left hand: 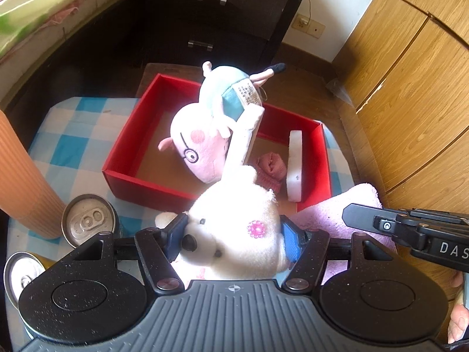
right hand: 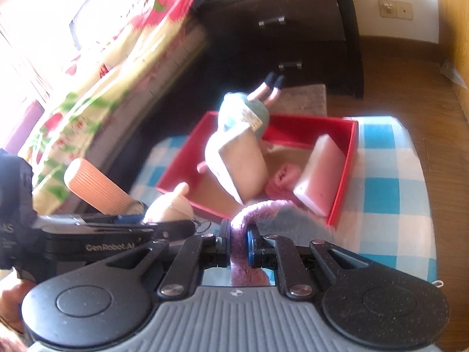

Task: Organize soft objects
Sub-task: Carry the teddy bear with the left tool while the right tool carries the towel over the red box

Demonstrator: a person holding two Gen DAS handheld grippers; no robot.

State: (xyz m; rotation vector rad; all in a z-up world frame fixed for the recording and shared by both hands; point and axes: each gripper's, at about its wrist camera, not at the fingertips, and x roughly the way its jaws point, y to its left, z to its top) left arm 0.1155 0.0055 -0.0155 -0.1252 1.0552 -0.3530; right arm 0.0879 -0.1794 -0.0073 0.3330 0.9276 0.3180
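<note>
My left gripper (left hand: pixel 234 236) is shut on a white plush rabbit (left hand: pixel 234 220) by its head, just in front of a red box (left hand: pixel 137 180); its long ear reaches up over the box. A pink pig plush (left hand: pixel 202 135) lies head down in the box, with a pink knitted piece (left hand: pixel 271 168) and a white sponge block (left hand: pixel 294 167). My right gripper (right hand: pixel 239 245) is shut on a pink fluffy towel (right hand: pixel 263 208) lying on the checked cloth by the box's near corner. The towel also shows in the left wrist view (left hand: pixel 351 205), with the right gripper (left hand: pixel 410 234) over it.
Two drink cans (left hand: pixel 88 220) and an orange ribbed cup (left hand: pixel 23 176) stand on the blue checked tablecloth (left hand: pixel 73 135) at the left. A dark drawer unit (left hand: pixel 217 20) is behind the box, a bed (right hand: pixel 102 73) to the left, wooden cabinets (left hand: pixel 410 88) to the right.
</note>
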